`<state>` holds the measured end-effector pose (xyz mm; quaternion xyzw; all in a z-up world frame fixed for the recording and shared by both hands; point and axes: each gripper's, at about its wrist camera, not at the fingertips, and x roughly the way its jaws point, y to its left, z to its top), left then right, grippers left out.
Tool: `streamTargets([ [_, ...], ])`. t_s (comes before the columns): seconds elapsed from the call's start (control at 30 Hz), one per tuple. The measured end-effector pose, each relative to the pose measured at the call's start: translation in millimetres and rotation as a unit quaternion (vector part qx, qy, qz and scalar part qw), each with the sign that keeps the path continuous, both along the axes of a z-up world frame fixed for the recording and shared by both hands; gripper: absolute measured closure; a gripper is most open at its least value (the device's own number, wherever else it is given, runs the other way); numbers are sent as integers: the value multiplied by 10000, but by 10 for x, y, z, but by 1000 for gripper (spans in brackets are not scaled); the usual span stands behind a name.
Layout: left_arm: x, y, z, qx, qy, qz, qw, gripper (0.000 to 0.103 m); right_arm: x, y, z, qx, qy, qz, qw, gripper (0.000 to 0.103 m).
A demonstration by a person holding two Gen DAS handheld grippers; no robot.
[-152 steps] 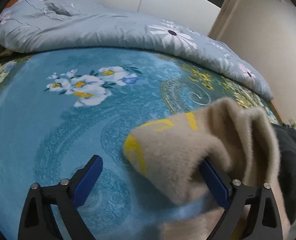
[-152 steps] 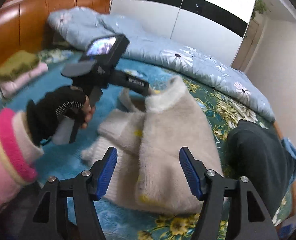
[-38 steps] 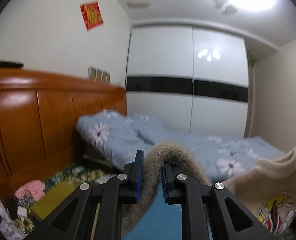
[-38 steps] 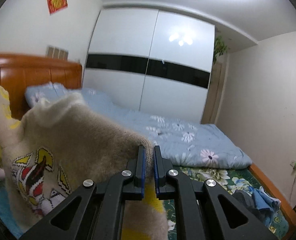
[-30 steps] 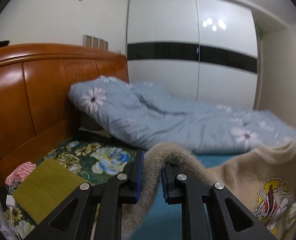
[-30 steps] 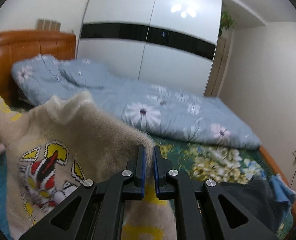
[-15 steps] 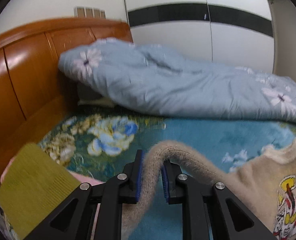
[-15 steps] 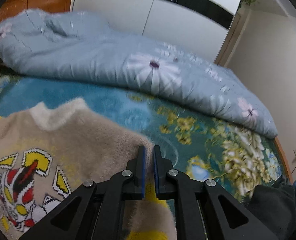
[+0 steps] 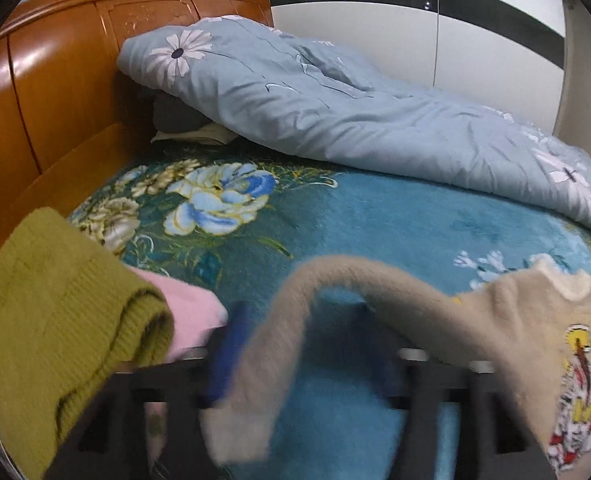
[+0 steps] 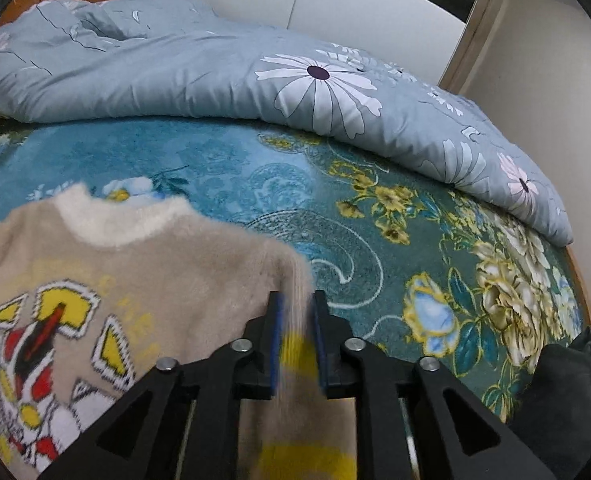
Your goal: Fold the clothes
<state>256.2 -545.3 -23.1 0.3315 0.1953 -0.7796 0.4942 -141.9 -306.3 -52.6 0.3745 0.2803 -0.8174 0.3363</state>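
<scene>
A fuzzy beige sweater point(image 10: 143, 276) with a white collar and a cartoon print lies front up on the blue floral bed blanket point(image 10: 255, 176). My right gripper point(image 10: 297, 320) holds its shoulder edge, jaws slightly parted around the fabric. In the left wrist view the sweater point(image 9: 535, 340) stretches right, and its sleeve point(image 9: 295, 320) hangs between the blurred jaws of my left gripper point(image 9: 303, 356), which stand wide apart.
Folded olive-green point(image 9: 55, 320) and pink point(image 9: 183, 320) garments are stacked at the left by the wooden headboard point(image 9: 55, 80). A light-blue floral duvet point(image 10: 255, 68) is bunched along the far side. Dark clothes point(image 10: 567, 392) lie at the right edge.
Both grippers have lowered the sweater from the air onto the bed. My left gripper's jaws have spread apart around the sleeve. My right gripper's jaws have loosened a little.
</scene>
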Motion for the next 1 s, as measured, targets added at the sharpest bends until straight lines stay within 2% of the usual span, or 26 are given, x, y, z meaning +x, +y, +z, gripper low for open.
streamTargets([
  [0.17, 39, 348, 38, 22, -137, -100, 9999, 24, 164, 387, 267, -288, -25, 219, 9993, 76],
  [0.23, 123, 522, 94, 51, 64, -33, 10000, 24, 326, 667, 365, -506, -170, 374, 9979, 67],
  [0.27, 166, 610, 128, 80, 200, 9, 9998, 24, 402, 795, 382, -572, -250, 431, 9971, 58],
  [0.3, 210, 697, 166, 126, 354, 65, 9993, 24, 500, 942, 387, -642, -354, 517, 9960, 56],
  [0.43, 273, 971, 368, 498, 1125, 397, 9916, 23, 920, 1429, 272, -664, -776, 897, 9907, 55],
  [0.5, 207, 1111, 456, 595, 1316, 490, 9883, 23, 1113, 1615, 178, -646, -1027, 1053, 9870, 54],
  [0.6, 42, 1383, 511, 756, 1618, 303, 9835, 22, 1349, 1798, 39, -667, -1299, 1213, 9818, 49],
  [0.7, -115, 1624, 469, 993, 1744, 132, 9796, 21, 1560, 1969, -96, -694, -1553, 1348, 9762, 48],
  [0.83, -234, 1866, 334, 1239, 1833, 141, 9751, 21, 1574, 2026, -240, -650, -1717, 1236, 9752, 48],
  [1.0, -333, 2051, 218, 1221, 1810, 184, 9757, 21, 1585, 1994, -347, -556, -1691, 1159, 9772, 48],
])
